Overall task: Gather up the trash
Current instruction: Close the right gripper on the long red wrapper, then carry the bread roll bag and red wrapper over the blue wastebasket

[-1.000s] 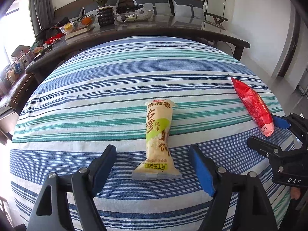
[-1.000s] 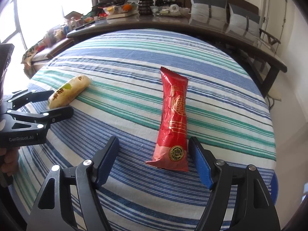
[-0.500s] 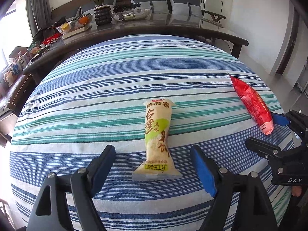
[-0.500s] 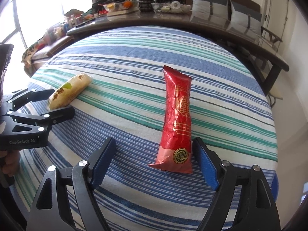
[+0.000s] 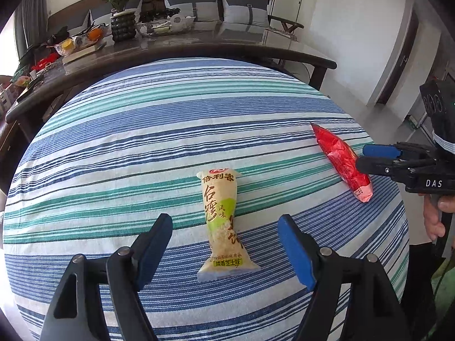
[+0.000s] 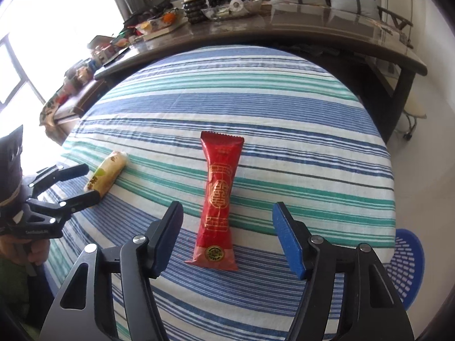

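Your left gripper (image 5: 224,241): jaws apart, just been narrowing, pads on either side of the yellow snack wrapper (image 5: 223,224) with a gap on each side. Nothing gripped. The wrapper lies flat on the striped cloth (image 5: 142,147), its sealed near end between your fingers.

Your right gripper (image 6: 227,237): same picture. Jaws have just been closing in, clear of the red snack wrapper (image 6: 219,199) that runs lengthwise between the pads, flat on the cloth.

The two wrappers lie well apart, yellow to your left, red to your right. A blue perforated basket (image 6: 408,264) sits low beyond the cloth's right edge. A dark table (image 5: 199,48) with a potted plant (image 5: 122,22) and clutter stands past the far edge.
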Action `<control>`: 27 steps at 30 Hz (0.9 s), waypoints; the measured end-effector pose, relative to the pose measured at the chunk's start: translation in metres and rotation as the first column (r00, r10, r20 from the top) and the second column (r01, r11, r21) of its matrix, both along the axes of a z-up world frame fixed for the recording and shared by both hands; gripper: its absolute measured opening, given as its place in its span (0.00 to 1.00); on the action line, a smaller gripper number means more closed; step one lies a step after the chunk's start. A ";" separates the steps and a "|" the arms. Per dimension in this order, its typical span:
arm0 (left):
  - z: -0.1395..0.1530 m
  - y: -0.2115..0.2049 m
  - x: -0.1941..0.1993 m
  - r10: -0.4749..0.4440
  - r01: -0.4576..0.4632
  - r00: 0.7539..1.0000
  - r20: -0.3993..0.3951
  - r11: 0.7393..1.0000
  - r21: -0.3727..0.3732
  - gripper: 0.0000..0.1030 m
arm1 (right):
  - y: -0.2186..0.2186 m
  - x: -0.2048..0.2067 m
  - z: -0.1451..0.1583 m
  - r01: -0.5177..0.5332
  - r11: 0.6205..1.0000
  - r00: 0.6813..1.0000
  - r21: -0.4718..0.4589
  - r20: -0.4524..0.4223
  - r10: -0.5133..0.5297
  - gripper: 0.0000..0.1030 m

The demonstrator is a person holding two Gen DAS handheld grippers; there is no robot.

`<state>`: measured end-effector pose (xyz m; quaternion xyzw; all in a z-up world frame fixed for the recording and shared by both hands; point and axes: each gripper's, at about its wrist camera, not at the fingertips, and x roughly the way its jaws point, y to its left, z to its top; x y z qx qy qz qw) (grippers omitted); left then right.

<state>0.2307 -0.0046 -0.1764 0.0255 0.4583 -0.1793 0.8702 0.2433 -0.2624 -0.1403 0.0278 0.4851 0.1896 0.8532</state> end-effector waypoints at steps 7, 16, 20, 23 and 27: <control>-0.006 -0.004 0.006 0.001 -0.001 1.000 -0.016 1.000 0.001 0.17 | 0.017 0.021 -0.012 0.005 0.999 0.999 -0.051 -0.042 -0.007 0.12; 0.019 0.004 -0.009 -0.003 0.008 0.999 0.040 0.993 -0.121 0.14 | 0.004 -0.008 0.020 0.016 1.000 0.999 0.002 0.047 -0.016 0.10; 0.023 -0.006 -0.019 -0.018 0.024 0.999 0.046 0.991 -0.130 0.14 | -0.010 -0.019 0.019 0.033 0.998 0.999 0.051 0.032 -0.034 0.09; 0.029 -0.018 -0.027 -0.026 0.032 0.998 0.053 0.991 -0.130 0.14 | -0.023 -0.026 0.022 0.055 0.994 0.998 0.092 0.033 -0.058 0.09; 0.042 -0.044 -0.044 -0.051 0.060 0.997 0.060 0.984 -0.166 0.14 | -0.051 -0.037 0.033 0.101 0.983 0.993 0.155 0.043 -0.109 0.09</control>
